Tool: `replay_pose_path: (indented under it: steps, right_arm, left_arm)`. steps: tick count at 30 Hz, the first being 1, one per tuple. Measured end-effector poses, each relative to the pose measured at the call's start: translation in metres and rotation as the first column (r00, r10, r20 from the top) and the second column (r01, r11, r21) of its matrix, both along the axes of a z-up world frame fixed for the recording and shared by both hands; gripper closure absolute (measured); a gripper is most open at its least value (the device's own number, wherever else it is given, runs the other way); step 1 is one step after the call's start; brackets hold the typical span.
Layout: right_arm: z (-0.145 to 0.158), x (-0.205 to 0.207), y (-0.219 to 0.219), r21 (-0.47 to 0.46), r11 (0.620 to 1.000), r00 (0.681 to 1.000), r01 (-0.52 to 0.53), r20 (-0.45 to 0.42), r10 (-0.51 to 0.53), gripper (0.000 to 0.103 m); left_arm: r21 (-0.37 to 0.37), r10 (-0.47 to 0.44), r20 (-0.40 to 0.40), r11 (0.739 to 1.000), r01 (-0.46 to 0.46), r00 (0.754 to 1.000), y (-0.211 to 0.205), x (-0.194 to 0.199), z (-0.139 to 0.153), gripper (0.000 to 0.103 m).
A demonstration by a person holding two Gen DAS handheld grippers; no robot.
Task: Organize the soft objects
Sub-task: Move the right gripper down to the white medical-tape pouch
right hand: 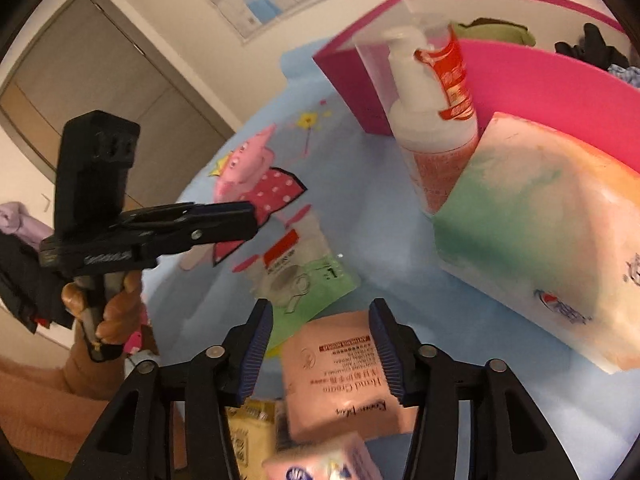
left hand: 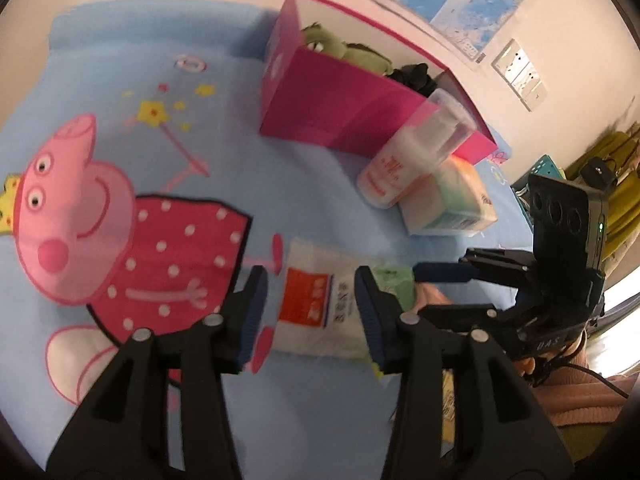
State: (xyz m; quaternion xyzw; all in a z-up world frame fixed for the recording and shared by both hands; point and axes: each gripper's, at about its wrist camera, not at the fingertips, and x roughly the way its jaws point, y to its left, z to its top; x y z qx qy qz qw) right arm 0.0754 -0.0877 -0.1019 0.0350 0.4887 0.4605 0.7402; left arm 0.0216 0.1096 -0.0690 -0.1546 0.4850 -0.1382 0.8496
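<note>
My left gripper (left hand: 310, 312) is open above a white packet with a red label (left hand: 316, 304), which lies flat on the blue sheet between its fingers. A green packet (left hand: 394, 280) lies beside it. My right gripper (right hand: 322, 344) is open over a pink hand-cream packet (right hand: 336, 380); its pads do not press on it. In the right wrist view the white packet (right hand: 288, 260) and the green packet (right hand: 324, 284) lie further ahead. A pink box (left hand: 340, 108) holds a green plush (left hand: 328, 44) and a dark soft item (left hand: 412, 74).
A pump bottle (left hand: 408, 152) and a tissue pack (left hand: 448, 200) lie against the box. A yellow packet (right hand: 252, 428) and a pink tissue pack (right hand: 320, 460) sit near the right gripper. The blue sheet (left hand: 200, 60) has a pig print. A wall stands behind the box.
</note>
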Motion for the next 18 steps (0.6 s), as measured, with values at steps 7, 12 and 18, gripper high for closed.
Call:
replay_pose_path:
  steps: [7,12,18]
  right_arm:
    - [-0.001,0.002,0.013,0.003,1.000,1.000,-0.006,0.014,0.006,0.051]
    - [-0.005,0.002,0.019,-0.024,1.000,0.998,-0.015,0.052,0.016,0.086]
    - [0.005,0.000,0.021,-0.007,1.000,0.994,-0.028,0.102,0.029,0.092]
  left_arm:
    - [-0.029,-0.013,-0.045,1.000,0.012,0.999,0.006,-0.002,-0.018,0.052]
    - [-0.052,-0.041,-0.042,0.998,0.038,0.998,0.008,-0.002,-0.019,0.048]
    - [-0.058,-0.091,-0.028,0.994,0.090,0.995,0.002,-0.003,-0.018,0.036]
